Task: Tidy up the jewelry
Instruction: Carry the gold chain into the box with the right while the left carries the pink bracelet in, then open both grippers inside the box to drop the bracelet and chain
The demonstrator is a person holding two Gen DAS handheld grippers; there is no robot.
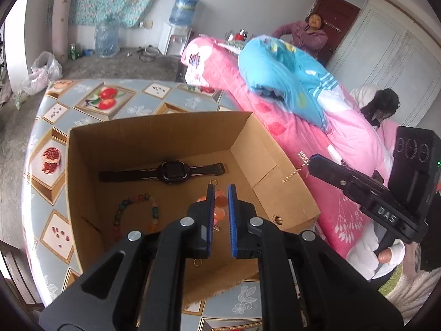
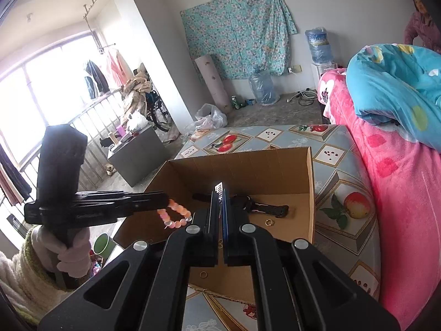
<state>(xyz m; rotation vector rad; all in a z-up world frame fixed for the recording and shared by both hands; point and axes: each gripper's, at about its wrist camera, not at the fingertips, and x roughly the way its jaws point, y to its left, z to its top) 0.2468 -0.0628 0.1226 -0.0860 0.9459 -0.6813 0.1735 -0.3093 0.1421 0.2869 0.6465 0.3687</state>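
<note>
Beside the pink bed, a fruit-patterned surface [image 1: 91, 102] carries an open box [image 2: 310, 193] where a watch [image 1: 168, 171] and a multicoloured bead bracelet [image 1: 137, 209] already lie on the floor. Left tool [image 1: 220, 190] is clamped on a pink bead bracelet [image 2: 176, 215] hanging over the box's left edge, likely to drop in. Right tool [image 2: 220, 193] is pinched shut on a sparkly chain [image 1: 299, 165] above the right edge.

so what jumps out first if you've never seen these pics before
The open cardboard box on the fruit-patterned table, with a black watch and a multicoloured bead bracelet lying inside. Above it, the left claw holds a pink bead bracelet and the right claw grips a sparkly silver chain; a pink quilt fills the right side.
</note>
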